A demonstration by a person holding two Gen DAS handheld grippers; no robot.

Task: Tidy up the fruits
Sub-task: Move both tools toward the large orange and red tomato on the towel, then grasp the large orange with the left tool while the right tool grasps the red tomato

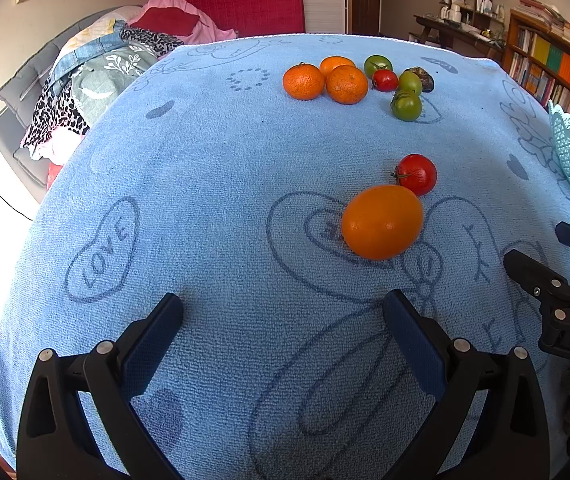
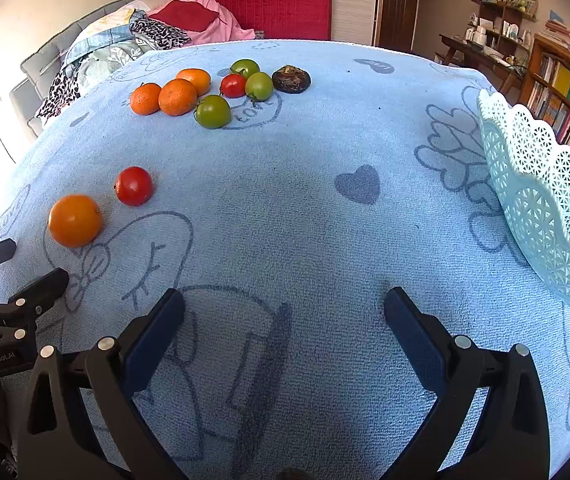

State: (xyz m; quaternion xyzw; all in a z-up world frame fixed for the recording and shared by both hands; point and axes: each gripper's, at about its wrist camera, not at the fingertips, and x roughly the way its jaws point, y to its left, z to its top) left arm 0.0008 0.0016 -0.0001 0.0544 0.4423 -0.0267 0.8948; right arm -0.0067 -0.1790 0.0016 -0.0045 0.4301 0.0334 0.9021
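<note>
Both tools empty, fingers wide apart, low over the blue towel (image 2: 285,208) on the desk: left tool (image 1: 283,336), right tool (image 2: 285,332). Nearest fruit: big orange (image 1: 382,222) w/ a red tomato (image 1: 416,174) just behind it, in front of the left tool. Rest sit in a far cluster: mandarins (image 2: 177,97), green tomatoes (image 2: 213,111), one dark fruit (image 2: 291,78). Lace basket (image 2: 545,216) at the right edge, prob. the destination. Orange looks firm, round, likely to roll; grip across its middle. Tomatoes softer, smooth skin, so squeeze lightly.
</note>
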